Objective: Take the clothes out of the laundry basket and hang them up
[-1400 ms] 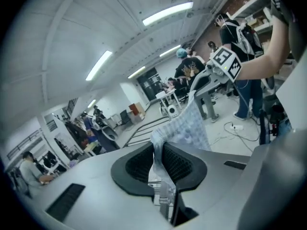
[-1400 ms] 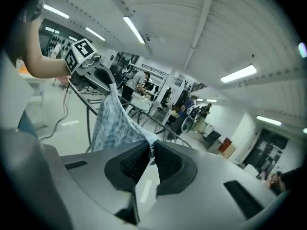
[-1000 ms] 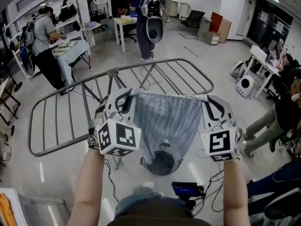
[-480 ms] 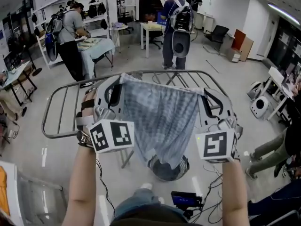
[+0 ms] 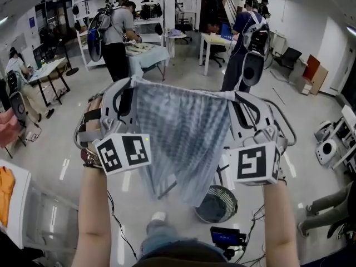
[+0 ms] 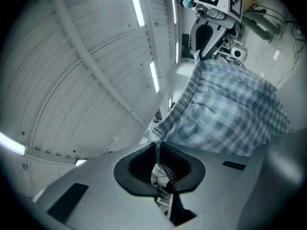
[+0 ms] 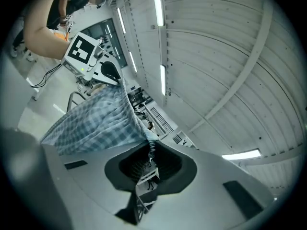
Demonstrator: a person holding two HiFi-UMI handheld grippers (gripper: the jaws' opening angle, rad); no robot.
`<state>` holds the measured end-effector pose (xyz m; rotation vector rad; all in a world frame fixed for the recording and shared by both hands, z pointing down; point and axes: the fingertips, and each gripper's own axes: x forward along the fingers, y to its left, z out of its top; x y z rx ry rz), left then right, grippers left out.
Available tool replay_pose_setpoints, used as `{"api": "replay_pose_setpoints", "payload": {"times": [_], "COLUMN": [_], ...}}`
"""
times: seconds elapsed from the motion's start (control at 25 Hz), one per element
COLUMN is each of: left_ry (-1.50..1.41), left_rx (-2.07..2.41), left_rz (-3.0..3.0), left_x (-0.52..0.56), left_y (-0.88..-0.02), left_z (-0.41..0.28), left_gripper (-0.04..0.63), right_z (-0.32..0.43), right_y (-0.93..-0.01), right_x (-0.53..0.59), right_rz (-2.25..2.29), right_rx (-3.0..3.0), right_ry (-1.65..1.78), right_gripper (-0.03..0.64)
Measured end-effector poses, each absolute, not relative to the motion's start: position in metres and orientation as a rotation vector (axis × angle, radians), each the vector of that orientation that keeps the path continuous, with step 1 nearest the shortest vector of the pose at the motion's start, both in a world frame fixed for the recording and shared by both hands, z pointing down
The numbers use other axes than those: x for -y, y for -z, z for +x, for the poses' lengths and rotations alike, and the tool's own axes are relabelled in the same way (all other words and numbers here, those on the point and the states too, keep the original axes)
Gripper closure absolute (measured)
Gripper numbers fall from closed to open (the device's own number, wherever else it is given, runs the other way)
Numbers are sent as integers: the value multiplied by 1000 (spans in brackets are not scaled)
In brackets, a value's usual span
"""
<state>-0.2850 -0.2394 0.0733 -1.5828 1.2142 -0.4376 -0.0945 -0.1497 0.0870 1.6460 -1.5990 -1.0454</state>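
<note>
Clearly out of the laundry basket (image 5: pixel 227 194), the checked cloth (image 5: pixel 183 132) hangs stretched.

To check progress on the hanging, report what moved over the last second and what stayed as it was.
The left gripper and right gripper both rose, lifting the checked garment higher. In the head view it now hides most of the drying rack, and the laundry basket sits off to its lower right. Unchanged: each gripper is shut on a top corner, the garment is stretched between them, and nothing was released.
</note>
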Motion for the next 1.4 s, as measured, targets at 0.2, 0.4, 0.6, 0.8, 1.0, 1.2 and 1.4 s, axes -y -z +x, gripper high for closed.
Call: {"api": "replay_pose_setpoints", "payload": {"times": [0.2,0.4,0.6,0.8,1.0,1.2,1.4], "left_ry": [462,460,431,399,320,296,298], "left_rx": [-1302,-1353,-1366,-1336,-1316,-1280,-1220], "left_rz": [-1480,-1339,-1236,-1121,-1043,-880,-700], "left_x": [269,302,328,353,380,417,457], "left_y": [-53,-31,10,44,84,112,120], "left_z": [-348,-394,-420,-429,-434,-429,-417], "left_gripper": [571,571,571,571,571,571,571], "right_z": [-150,-194,-219,-229,-234,-232,-221], "right_y": [-68,-49,-15,17,58,88,99], "right_x": [193,236,268,296,326,365,409], "right_rz": [1586,1558,1538,1530,1510,1490,1439], "right_rx": [1617,1592,1511,1398,1241,1073,890], "right_ry": [1158,1271,1369,1460,1559,1639,1675], "right_gripper": [584,584,584,584,584,584,584]}}
